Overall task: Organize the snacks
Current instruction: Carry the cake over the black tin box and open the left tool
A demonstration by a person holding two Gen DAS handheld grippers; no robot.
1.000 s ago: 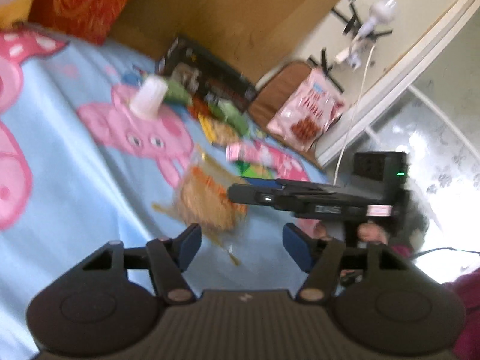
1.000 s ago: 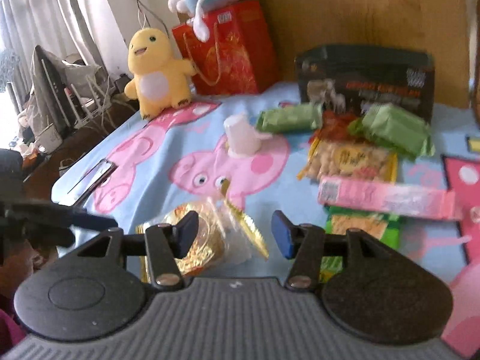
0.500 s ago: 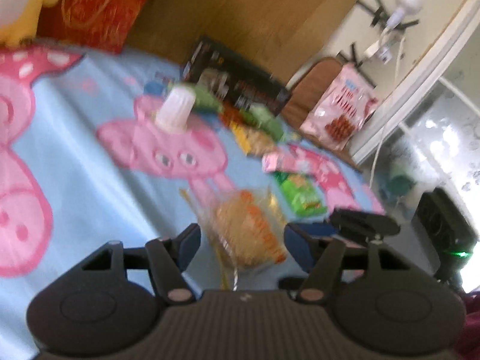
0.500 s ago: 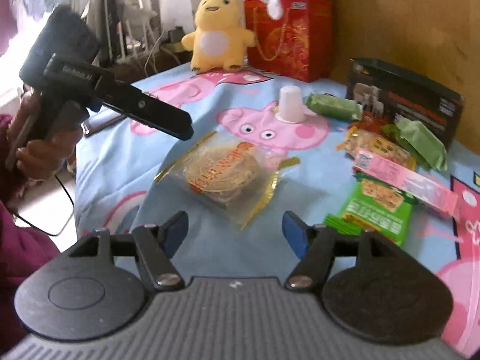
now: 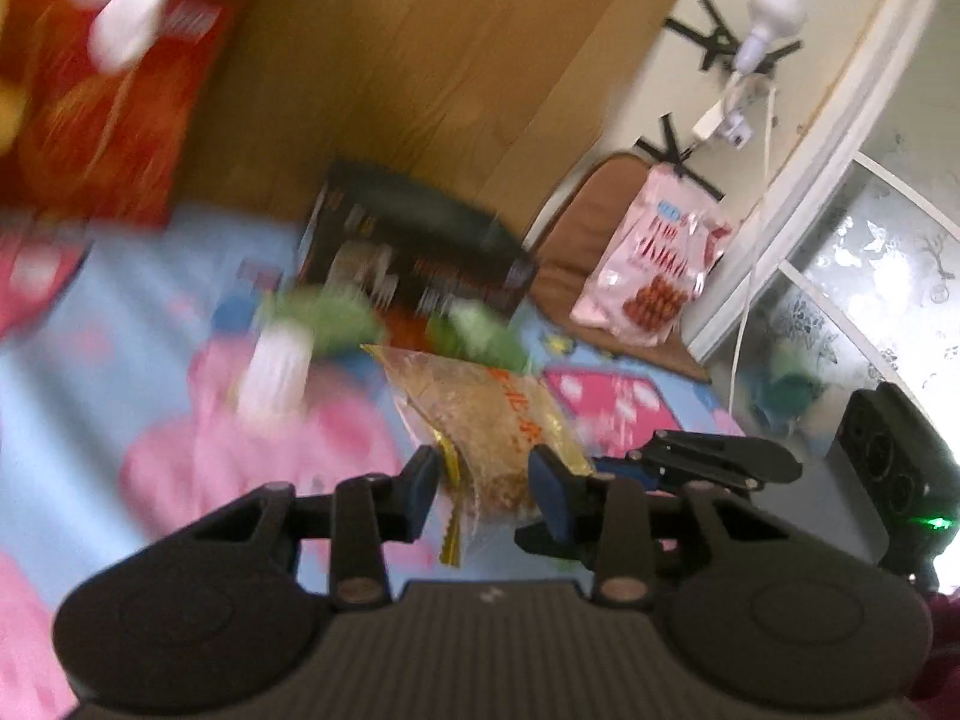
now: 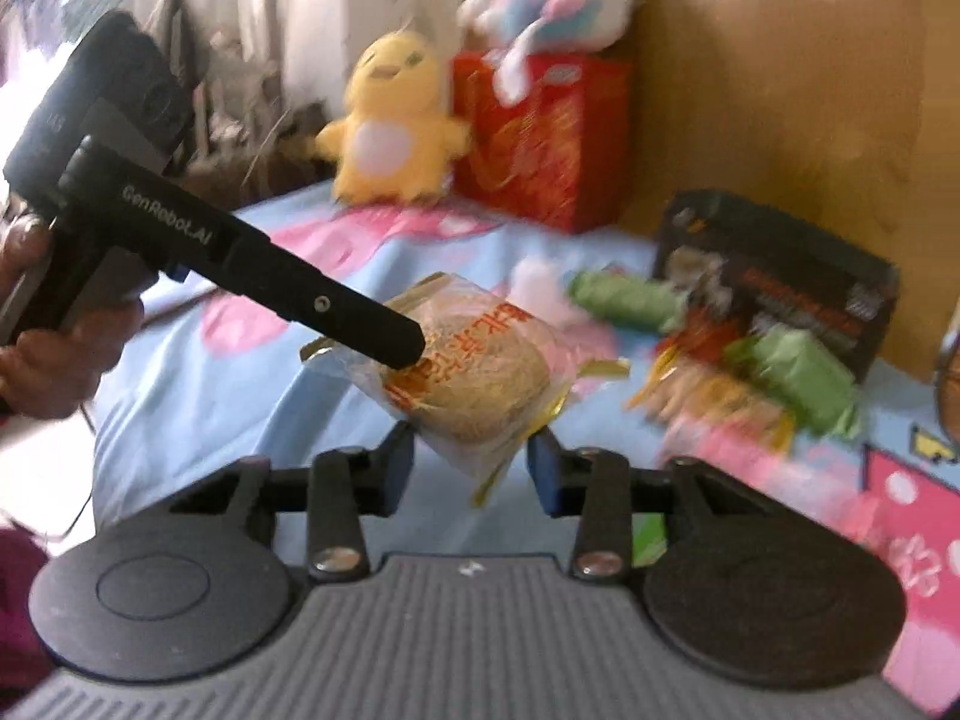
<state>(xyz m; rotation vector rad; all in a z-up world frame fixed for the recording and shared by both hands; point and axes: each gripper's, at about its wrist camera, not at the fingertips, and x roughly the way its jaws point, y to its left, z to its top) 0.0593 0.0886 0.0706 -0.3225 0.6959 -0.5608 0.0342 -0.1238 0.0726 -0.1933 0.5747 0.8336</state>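
A clear packet with gold edges holding a round golden cake [image 5: 486,420] [image 6: 474,372] is lifted above the blue Peppa Pig sheet [image 5: 120,360]. My left gripper [image 5: 483,486] has its fingers on both sides of the packet and appears shut on it; its fingers also show in the right wrist view [image 6: 372,330]. My right gripper [image 6: 471,468] straddles the packet's lower corner, its jaws narrowed around it. Green packets [image 6: 798,378], a yellow snack pack [image 6: 714,402] and a white cup [image 6: 540,288] lie beyond.
A black box [image 6: 780,282] stands by the wooden headboard [image 6: 780,90]. A red gift bag [image 6: 540,138], a yellow chick plush [image 6: 390,126] and a pink plush [image 6: 552,12] sit at the back. A pink snack bag [image 5: 654,264] leans on a brown cushion [image 5: 594,222].
The cake packet has come up off the sheet. Both grippers have closed in on it, and the left one now holds it in the air.
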